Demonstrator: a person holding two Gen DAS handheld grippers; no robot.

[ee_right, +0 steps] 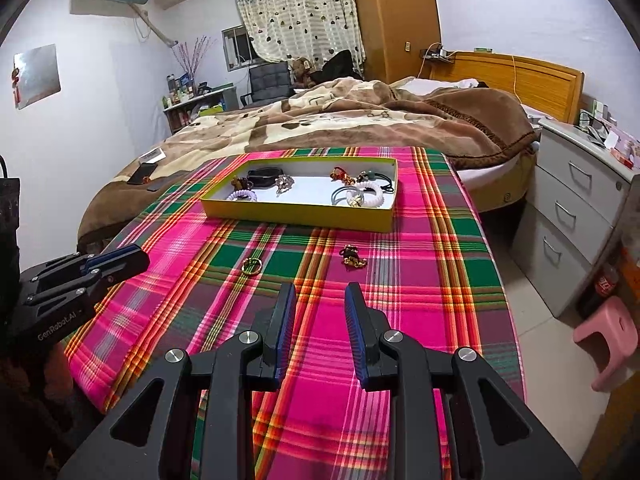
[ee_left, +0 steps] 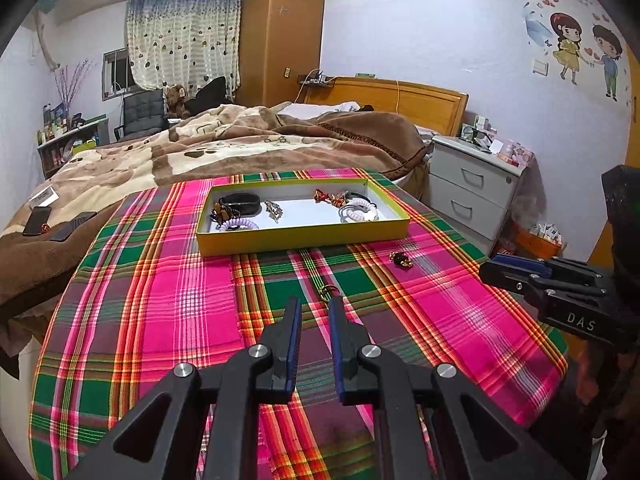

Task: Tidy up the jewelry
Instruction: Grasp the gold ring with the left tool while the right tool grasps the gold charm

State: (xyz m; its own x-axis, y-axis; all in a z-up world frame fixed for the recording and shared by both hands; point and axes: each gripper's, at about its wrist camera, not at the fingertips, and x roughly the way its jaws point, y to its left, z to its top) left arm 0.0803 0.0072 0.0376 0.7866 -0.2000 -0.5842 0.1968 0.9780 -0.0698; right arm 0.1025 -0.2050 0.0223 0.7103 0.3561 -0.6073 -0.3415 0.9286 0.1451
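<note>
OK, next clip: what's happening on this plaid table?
A person holds two tongs over a plaid cloth, sorting jewelry into a yellow box that already holds bracelets and hair ties. Two pieces lie outside it: a gold ring just ahead of the left tongs, and a gold charm ahead of the right tongs. Both tongs are open and empty.

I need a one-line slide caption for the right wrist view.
Open right tongs over plaid cloth; gold ring and gold charm lie outside the yellow tray.
</note>
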